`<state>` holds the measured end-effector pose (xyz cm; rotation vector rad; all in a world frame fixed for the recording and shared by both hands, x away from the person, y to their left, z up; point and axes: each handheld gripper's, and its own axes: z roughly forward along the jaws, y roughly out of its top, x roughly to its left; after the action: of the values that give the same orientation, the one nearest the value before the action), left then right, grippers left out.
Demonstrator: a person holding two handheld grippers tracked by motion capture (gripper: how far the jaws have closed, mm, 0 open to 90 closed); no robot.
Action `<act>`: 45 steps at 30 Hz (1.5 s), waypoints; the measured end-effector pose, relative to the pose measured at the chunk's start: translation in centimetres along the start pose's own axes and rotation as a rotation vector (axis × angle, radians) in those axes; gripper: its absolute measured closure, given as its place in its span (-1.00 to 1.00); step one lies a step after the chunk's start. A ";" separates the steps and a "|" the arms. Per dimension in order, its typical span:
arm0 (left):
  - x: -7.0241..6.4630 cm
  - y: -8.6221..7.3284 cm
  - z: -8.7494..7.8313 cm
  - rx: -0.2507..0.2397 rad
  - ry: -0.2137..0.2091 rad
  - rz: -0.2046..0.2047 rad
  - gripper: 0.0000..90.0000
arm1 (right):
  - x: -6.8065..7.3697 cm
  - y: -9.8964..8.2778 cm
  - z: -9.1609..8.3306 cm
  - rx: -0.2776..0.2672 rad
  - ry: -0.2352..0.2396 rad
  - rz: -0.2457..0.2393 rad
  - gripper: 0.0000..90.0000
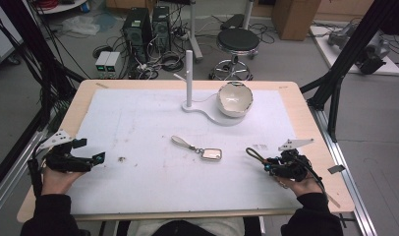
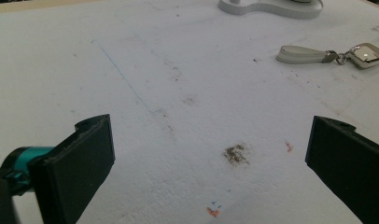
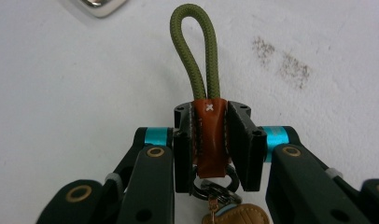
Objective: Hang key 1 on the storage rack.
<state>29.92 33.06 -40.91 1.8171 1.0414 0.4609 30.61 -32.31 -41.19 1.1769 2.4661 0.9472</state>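
Olive-green cord loop with a brown leather sleeve [image 3: 206, 135], a keychain strap, sits clamped between the black pads of the right gripper [image 3: 210, 140]; in the right gripper view the jaws are drawn in close and press the leather from both sides, the cord loop sticking up past the tips toward the top centre of the frame, a metal ring and a tan leather tag hanging below the grip. In the high view this right gripper [image 1: 266, 164] rests at the lower right of the white mat [image 1: 138, 123], with the green loop [image 1: 254, 154] pointing toward the middle.

At the upper centre of that view stands a white post stand with short pegs [image 1: 188, 78] and beside it a white ceramic bowl [image 1: 234, 98]. My judgement is that the loop is meant for a peg on the post. To do that well, keep the squeeze on the leather firm, lift clear of the mat, hold the loop open and facing the peg, and slide it on before letting go.

A second keychain with a pale grey strap and a silver square fob [image 1: 197, 147] lies at mid-mat, free. The left gripper [image 1: 92, 160] rests at lower left, jaws spread wide with nothing between them, as its own view confirms [image 2: 208, 154].
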 end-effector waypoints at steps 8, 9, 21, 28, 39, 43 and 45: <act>0.0 -0.1 -0.3 -0.014 -0.005 -0.006 -0.96 | 0.4 0.7 -0.2 -0.025 -0.005 -0.008 0.61; 0.0 -0.1 -0.3 -0.013 -0.004 -0.006 -0.96 | 0.4 0.8 -0.2 -0.025 -0.006 -0.009 0.61; -0.1 -0.2 -0.3 -0.011 -0.001 -0.009 -0.96 | 1.2 3.0 -0.8 -0.059 -0.001 -0.040 0.61; -0.1 -0.2 -0.3 -0.007 0.001 -0.010 -0.96 | 2.1 6.5 -2.1 -0.068 -0.004 -0.110 0.60; -0.1 -0.3 -0.1 -0.001 0.002 -0.007 -0.96 | 3.2 10.8 -2.8 -0.067 -0.014 -0.179 0.60; 0.0 -0.3 -0.2 -0.003 0.003 -0.008 -0.96 | 3.3 11.7 -2.8 -0.074 -0.006 -0.182 0.60; 0.0 -0.3 -0.2 -0.005 0.002 -0.010 -0.96 | 3.3 12.1 -2.6 -0.073 -0.006 -0.190 0.60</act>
<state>29.67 33.24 -41.06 1.8065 1.0490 0.4592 34.54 -25.36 -31.13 0.9022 2.4626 0.9681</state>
